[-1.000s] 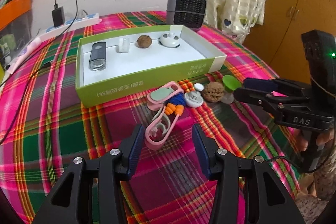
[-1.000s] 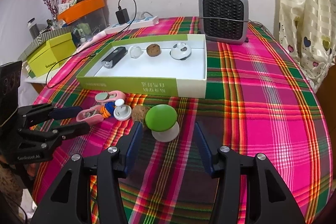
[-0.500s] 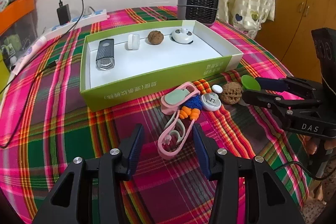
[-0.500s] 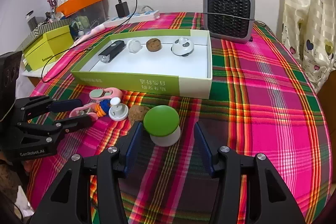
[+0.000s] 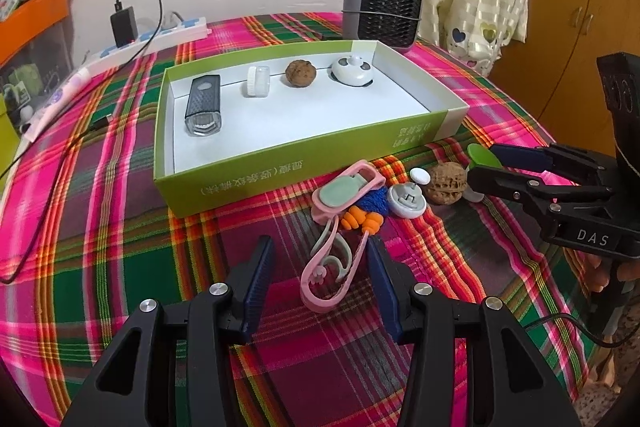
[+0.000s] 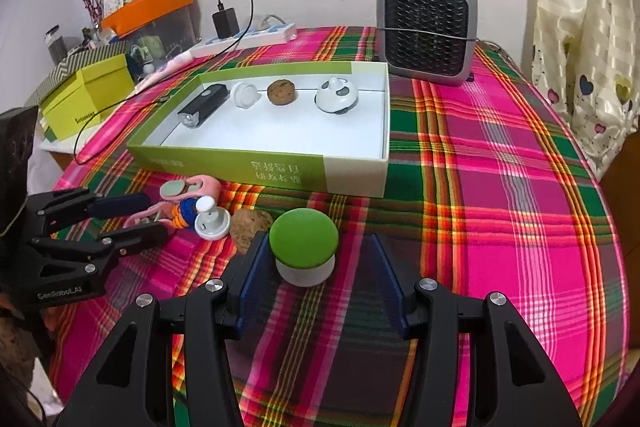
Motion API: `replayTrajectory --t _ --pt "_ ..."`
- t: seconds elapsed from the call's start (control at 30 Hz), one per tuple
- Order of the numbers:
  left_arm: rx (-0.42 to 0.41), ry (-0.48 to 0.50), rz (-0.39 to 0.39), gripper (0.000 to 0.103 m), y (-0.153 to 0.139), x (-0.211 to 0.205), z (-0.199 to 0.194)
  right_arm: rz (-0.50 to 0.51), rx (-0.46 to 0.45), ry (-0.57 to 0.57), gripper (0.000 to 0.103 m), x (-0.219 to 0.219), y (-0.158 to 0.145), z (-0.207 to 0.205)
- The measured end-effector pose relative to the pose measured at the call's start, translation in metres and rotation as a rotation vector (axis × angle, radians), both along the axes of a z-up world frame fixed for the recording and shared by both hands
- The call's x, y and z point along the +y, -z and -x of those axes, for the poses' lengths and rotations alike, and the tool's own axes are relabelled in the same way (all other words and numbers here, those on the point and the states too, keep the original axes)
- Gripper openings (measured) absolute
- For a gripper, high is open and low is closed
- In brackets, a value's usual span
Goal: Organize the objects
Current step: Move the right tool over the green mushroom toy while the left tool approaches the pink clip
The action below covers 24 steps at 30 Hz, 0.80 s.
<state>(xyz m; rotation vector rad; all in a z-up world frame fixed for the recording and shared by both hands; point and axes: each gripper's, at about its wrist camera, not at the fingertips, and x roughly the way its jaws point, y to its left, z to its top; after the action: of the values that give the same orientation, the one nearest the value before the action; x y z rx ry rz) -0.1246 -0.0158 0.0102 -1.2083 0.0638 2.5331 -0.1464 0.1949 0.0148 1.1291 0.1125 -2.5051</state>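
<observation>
A pink strap with a grey-green pad (image 5: 332, 263) lies on the plaid tablecloth between the fingers of my left gripper (image 5: 320, 273), which is open around it. Beside it lie orange earplugs (image 5: 360, 223), a white round piece (image 5: 406, 201) and a walnut (image 5: 446, 183). My right gripper (image 6: 316, 267) stands open around a green-capped white mushroom piece (image 6: 304, 247), whose cap is close to the left finger. A green-and-white shallow box (image 6: 240, 167) behind holds a black torch (image 6: 200, 107), a white cap, a walnut and a white round gadget. The left gripper (image 6: 156, 218) also shows in the right wrist view.
A grey fan heater (image 6: 426, 31) stands behind the box. A power strip (image 6: 248, 37) with a charger and a black cable runs along the back left. A yellow-green box (image 6: 88, 95) sits off the table's left. Curtain and wooden cabinet (image 5: 580, 7) are on the right.
Both grippers have crept slightly forward: the pink strap and the green mushroom piece now sit a little deeper between their fingers. Jaw widths look the same.
</observation>
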Motion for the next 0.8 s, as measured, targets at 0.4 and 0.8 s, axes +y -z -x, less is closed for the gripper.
replayTrajectory --t 0.4,0.8 --pt "0.004 -0.026 0.015 0.042 -0.0001 0.0003 0.0032 -0.031 0.006 0.004 0.051 0.002 0.0011 0.006" --pt "0.007 -0.074 0.028 0.04 0.0003 -0.0026 0.0052 -0.025 -0.007 -0.013 0.039 -0.0042 0.0029 0.0109"
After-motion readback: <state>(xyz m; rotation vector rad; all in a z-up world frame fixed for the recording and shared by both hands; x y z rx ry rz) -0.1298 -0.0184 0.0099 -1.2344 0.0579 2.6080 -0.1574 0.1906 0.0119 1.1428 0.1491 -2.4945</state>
